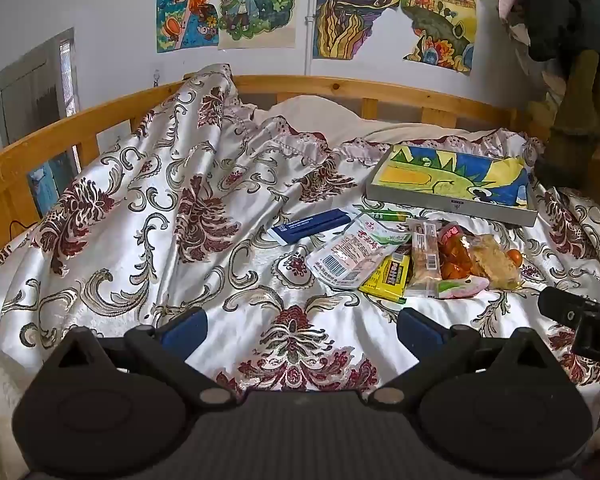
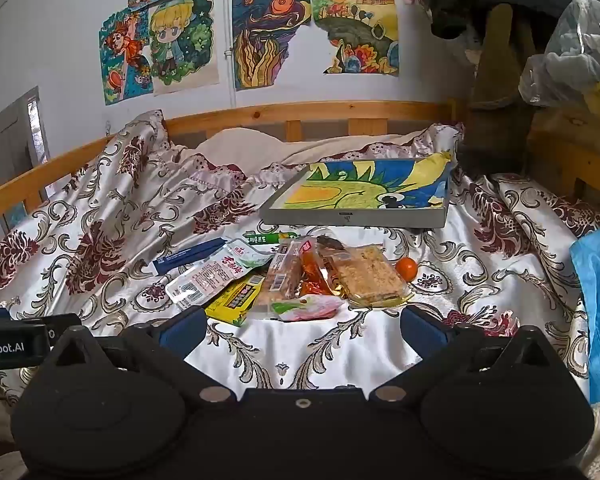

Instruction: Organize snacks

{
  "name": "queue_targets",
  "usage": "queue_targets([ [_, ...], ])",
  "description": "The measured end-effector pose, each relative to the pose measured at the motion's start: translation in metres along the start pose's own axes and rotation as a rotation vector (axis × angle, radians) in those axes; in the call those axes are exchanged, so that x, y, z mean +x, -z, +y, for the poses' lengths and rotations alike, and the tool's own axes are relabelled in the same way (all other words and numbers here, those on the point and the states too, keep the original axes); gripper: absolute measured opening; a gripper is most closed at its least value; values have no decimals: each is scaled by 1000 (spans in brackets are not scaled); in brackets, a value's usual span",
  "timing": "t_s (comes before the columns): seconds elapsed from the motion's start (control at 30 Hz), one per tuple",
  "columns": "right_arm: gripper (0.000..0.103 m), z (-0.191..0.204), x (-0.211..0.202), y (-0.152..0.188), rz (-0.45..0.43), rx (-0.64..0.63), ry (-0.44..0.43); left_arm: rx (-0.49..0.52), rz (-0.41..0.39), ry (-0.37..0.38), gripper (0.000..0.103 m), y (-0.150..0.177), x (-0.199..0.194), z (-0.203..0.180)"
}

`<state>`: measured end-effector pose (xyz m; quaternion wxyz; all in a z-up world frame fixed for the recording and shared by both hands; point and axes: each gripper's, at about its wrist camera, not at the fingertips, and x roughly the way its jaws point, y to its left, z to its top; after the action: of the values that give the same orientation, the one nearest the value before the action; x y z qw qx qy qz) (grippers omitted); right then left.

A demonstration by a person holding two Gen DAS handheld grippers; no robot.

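Both pairs of fingers are spread wide and hold nothing: your left gripper (image 1: 300,330) hovers over bare bedspread (image 1: 140,208), your right gripper (image 2: 300,330) just short of the snack pile (image 2: 284,276). The snacks lie heaped on the bed in front of the shallow grey box (image 2: 356,216) with the drawing inside. Nothing looks sorted yet, so you seem to be at the first pick. Try the pink packet (image 2: 308,306), nearest your right fingers.
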<state>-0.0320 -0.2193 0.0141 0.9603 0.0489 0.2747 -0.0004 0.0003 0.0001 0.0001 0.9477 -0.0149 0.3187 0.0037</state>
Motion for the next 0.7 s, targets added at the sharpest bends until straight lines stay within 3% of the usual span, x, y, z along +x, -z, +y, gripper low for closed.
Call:
queue_targets([
  [0.7, 102, 0, 1, 1, -1, 1, 0, 5, 8, 0, 103, 0, 3, 0],
])
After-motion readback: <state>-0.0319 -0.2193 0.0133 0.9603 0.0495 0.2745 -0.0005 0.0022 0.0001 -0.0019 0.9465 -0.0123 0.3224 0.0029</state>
